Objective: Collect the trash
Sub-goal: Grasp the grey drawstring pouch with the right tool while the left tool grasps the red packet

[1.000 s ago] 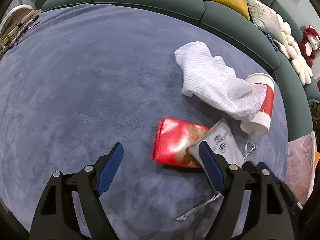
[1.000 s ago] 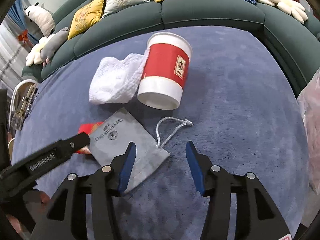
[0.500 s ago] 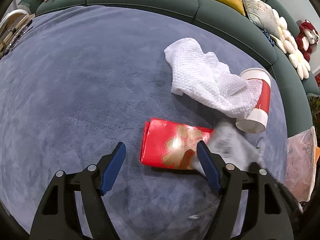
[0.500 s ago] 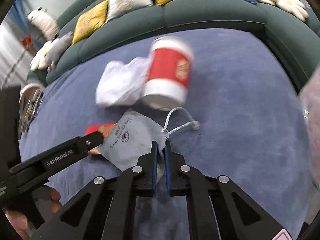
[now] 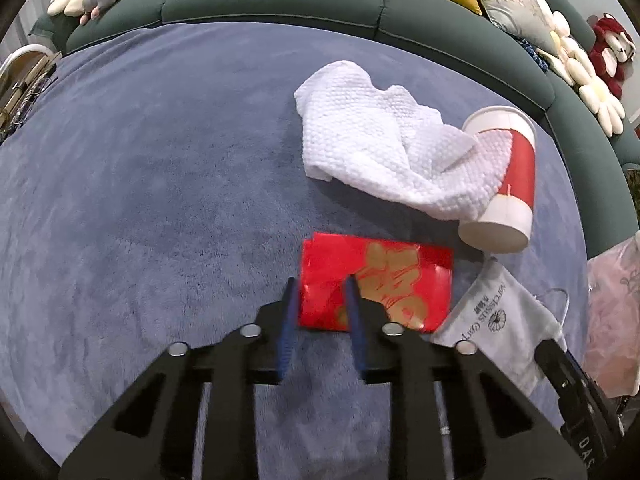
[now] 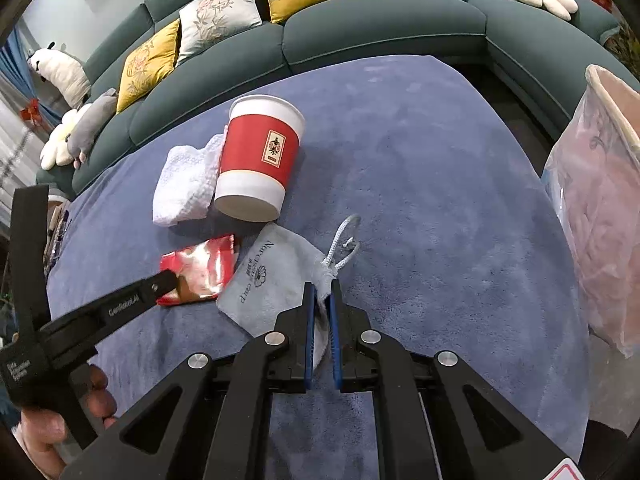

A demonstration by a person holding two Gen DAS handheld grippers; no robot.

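The right tool (image 6: 321,294) clamps the grey pouch (image 6: 272,276); the left tool (image 5: 320,296), jaws just closing, straddles the red packet's (image 5: 376,280) edge; the paper cup (image 6: 258,164) lies toppled on the carpet (image 6: 440,200).

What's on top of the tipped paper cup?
A white waffle-textured towel drapes over the left side of the red-and-white paper cup, which lies on the blue carpet. The covered part of the cup's wall and its inside cannot be seen.

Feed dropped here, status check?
Right gripper shut on grey pouch. Left gripper closing around red packet. Cup, towel remain.
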